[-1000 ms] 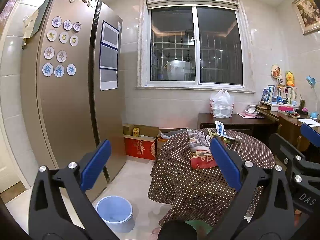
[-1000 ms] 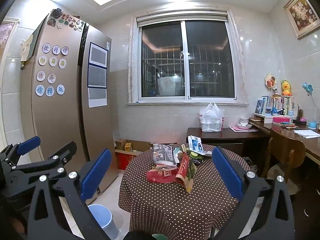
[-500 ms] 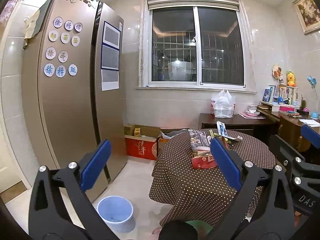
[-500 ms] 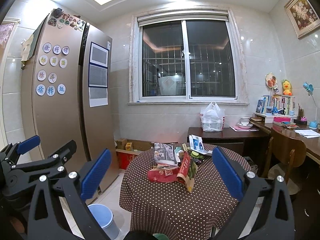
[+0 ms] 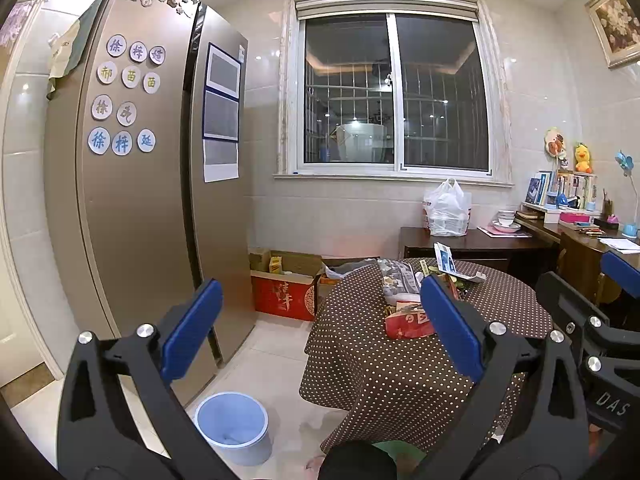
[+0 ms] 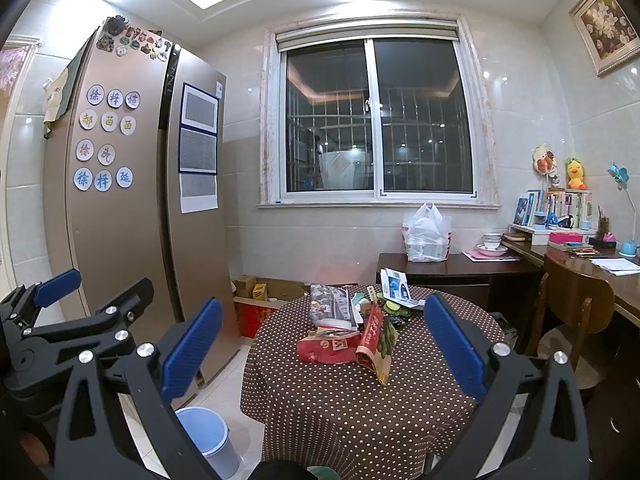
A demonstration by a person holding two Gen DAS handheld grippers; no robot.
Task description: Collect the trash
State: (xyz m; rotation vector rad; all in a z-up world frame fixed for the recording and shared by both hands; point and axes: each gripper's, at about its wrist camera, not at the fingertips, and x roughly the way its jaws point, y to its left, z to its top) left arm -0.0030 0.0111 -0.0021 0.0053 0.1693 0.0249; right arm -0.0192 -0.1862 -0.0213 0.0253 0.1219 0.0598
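Trash lies piled on a round table with a brown dotted cloth point(image 6: 360, 392): a red wrapper point(image 6: 326, 350), a red-and-green packet point(image 6: 380, 340), a grey printed bag point(image 6: 332, 310) and a white-blue carton point(image 6: 394, 284). The same red wrapper point(image 5: 408, 320) shows in the left wrist view. A pale blue bin point(image 5: 232, 426) stands on the floor left of the table. My left gripper point(image 5: 320, 320) and right gripper point(image 6: 322, 340) are both open, empty, and held well short of the table.
A tall bronze fridge point(image 5: 132, 200) fills the left side. Cardboard boxes point(image 5: 284, 284) sit under the window. A dark side table point(image 6: 452, 270) holds a white plastic bag point(image 6: 426, 234). A wooden chair point(image 6: 576, 312) and a cluttered desk point(image 6: 616, 268) stand at the right.
Both views have shifted slightly, with the table drifting a little right in frame. Both grippers stay open and empty.
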